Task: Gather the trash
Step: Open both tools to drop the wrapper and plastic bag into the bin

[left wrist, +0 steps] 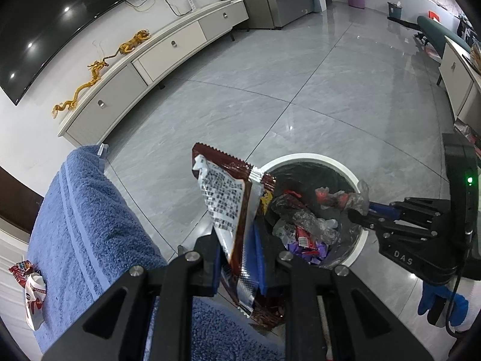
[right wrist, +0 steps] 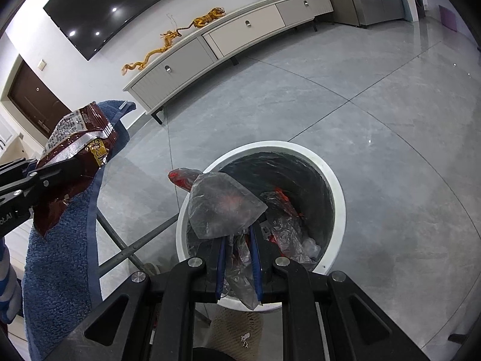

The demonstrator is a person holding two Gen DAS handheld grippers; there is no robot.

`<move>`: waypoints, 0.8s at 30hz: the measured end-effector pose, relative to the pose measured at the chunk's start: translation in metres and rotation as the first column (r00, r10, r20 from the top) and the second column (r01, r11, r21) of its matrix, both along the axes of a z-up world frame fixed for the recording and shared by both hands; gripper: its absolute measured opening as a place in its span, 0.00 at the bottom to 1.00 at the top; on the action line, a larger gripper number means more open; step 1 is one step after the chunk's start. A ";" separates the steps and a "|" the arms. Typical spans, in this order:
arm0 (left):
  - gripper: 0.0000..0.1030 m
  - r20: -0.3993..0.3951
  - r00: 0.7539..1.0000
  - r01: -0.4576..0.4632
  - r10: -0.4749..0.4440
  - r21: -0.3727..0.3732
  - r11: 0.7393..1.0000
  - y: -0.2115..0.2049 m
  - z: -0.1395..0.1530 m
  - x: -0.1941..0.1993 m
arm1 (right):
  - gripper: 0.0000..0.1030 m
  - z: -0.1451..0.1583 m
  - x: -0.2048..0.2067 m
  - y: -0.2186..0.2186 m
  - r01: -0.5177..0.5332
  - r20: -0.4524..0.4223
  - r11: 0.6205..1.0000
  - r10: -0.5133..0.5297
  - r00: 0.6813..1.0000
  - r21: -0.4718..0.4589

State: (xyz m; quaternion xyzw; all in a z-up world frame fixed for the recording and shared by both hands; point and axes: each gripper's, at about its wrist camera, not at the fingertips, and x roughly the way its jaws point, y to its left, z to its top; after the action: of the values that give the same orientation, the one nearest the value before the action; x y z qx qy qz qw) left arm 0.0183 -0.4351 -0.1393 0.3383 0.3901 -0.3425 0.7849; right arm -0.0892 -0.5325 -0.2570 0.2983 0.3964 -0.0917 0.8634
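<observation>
Two grippers: both clamped on trash.
Left gripper (left wrist: pixel 240 258): pinches brown snack wrapper (left wrist: pixel 228 198), left of the bin (right wrist: pixel 336 186).
Right gripper (right wrist: pixel 239 258): pinches clear plastic bag (right wrist: pixel 222 207) over the near rim.
Handling: light, crinkly, slippery film; likely best gripped on a bunched edge.

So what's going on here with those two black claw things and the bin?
A person is collecting trash with a handheld gripper in each hand. The left gripper is clamped on a dark red snack wrapper, held beside a blue towel. The right gripper pinches a crumpled clear plastic bag over the white trash bin, which already holds other wrappers. Neither piece has been dropped yet.
</observation>
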 end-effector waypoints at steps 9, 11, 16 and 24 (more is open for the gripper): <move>0.18 0.005 1.000 0.016 -0.016 -0.012 1.000 0.001 0.001 -0.001 | 0.14 -0.003 0.002 -0.003 -0.007 0.000 1.000 0.007 1.000 0.001; 0.18 0.001 1.000 0.015 -0.015 -0.010 1.000 0.000 0.000 -0.002 | 0.14 -0.003 0.003 -0.003 -0.008 -0.002 1.000 0.008 1.000 0.000; 0.18 -0.016 1.000 0.007 -0.007 -0.006 1.000 -0.001 -0.005 0.004 | 0.14 -0.007 0.006 -0.004 -0.008 -0.010 1.000 0.008 1.000 0.001; 0.18 -0.047 0.999 -0.005 0.005 -0.003 1.000 -0.007 -0.009 0.013 | 0.14 -0.012 0.011 -0.004 -0.001 -0.027 1.000 0.002 1.000 0.006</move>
State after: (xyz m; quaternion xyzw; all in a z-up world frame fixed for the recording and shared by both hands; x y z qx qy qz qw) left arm 0.0313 -0.4425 -0.1487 0.3279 0.4088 -0.3490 0.7769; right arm -0.0783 -0.5368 -0.2688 0.2994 0.4085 -0.0938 0.8571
